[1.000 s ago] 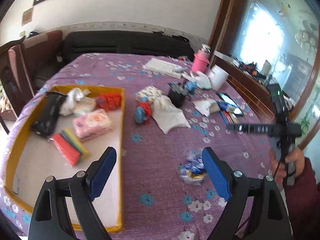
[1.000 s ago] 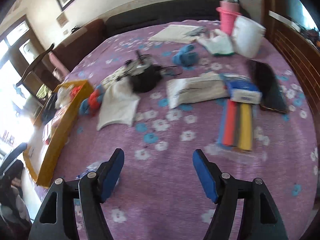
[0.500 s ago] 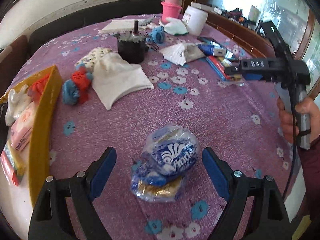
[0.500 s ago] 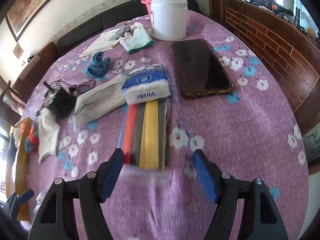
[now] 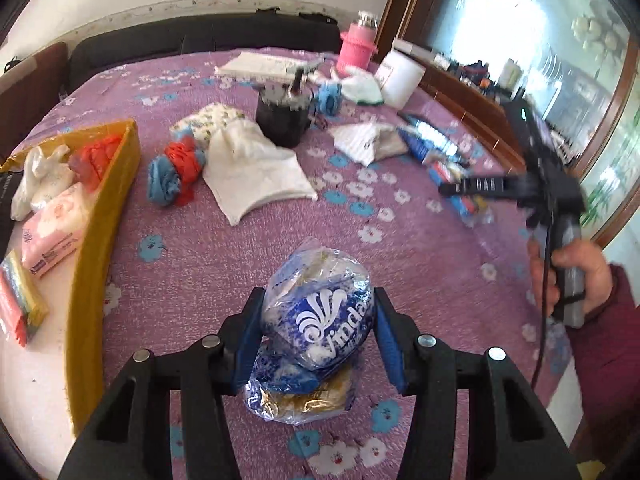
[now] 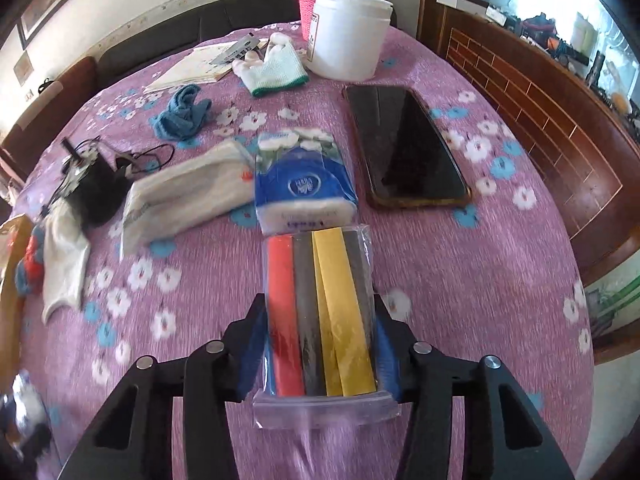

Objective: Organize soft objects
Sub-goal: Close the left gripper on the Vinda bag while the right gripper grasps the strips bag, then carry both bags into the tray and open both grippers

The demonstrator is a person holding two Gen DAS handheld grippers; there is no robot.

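In the left wrist view my left gripper (image 5: 318,340) has its jaws closing, and the blue pads press both sides of a clear bag of blue tissue packs (image 5: 320,320) on the purple flowered cloth. In the right wrist view my right gripper (image 6: 320,348) is closing too. Its pads touch the long edges of a clear pack of red, grey and yellow cloths (image 6: 320,312). To the left stands a yellow tray (image 5: 100,220) that holds a pink tissue pack (image 5: 52,232) and a striped cloth pack (image 5: 20,304).
A white cloth (image 5: 256,176), a red-and-blue bundle (image 5: 176,172) and a black pot (image 5: 284,120) lie mid-table. Beyond the cloth pack lie a blue tissue pack (image 6: 300,184), a phone (image 6: 408,148), a white jar (image 6: 348,36) and a glove (image 6: 276,68).
Both grippers' jaws have narrowed from wide apart onto their packs. The left gripper came down and forward over the tissue bag. The right one settled over the cloth pack.
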